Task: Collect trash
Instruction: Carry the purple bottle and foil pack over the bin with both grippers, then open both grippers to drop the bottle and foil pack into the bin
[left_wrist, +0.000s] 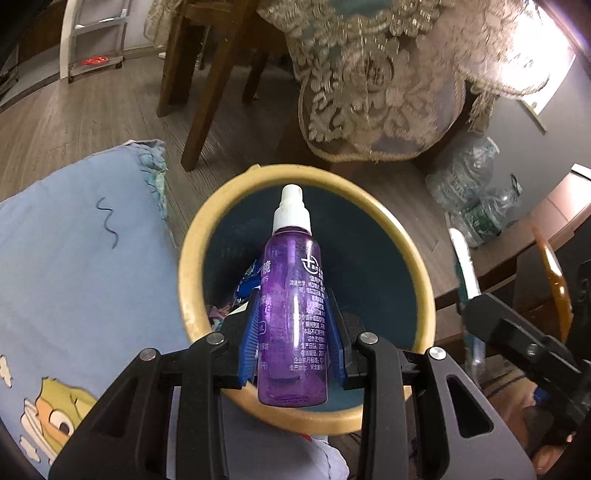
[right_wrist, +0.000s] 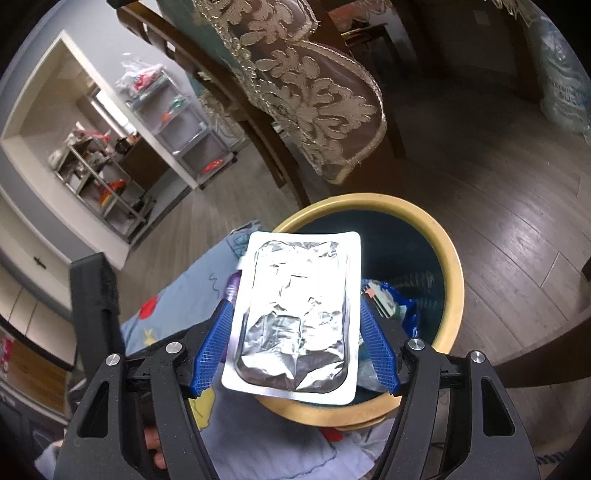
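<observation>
My left gripper (left_wrist: 293, 306) is shut on a purple spray bottle (left_wrist: 293, 299) with a white cap, held over the open mouth of a round bin with a yellow rim (left_wrist: 192, 266) and dark blue inside. My right gripper (right_wrist: 297, 314) is shut on a flat silver foil packet (right_wrist: 295, 314) with a white border, held above the near left side of the same bin (right_wrist: 452, 280). Blue wrappers (right_wrist: 408, 308) lie inside the bin. The right gripper's black arm (left_wrist: 517, 332) shows at the right of the left wrist view.
A blue cartoon-print cloth (left_wrist: 74, 266) lies left of the bin. A wooden chair with a lace cushion (left_wrist: 376, 92) stands behind it. Clear plastic bottles (left_wrist: 472, 192) sit on the wooden floor at right. A shelving cart (right_wrist: 177, 125) stands far left.
</observation>
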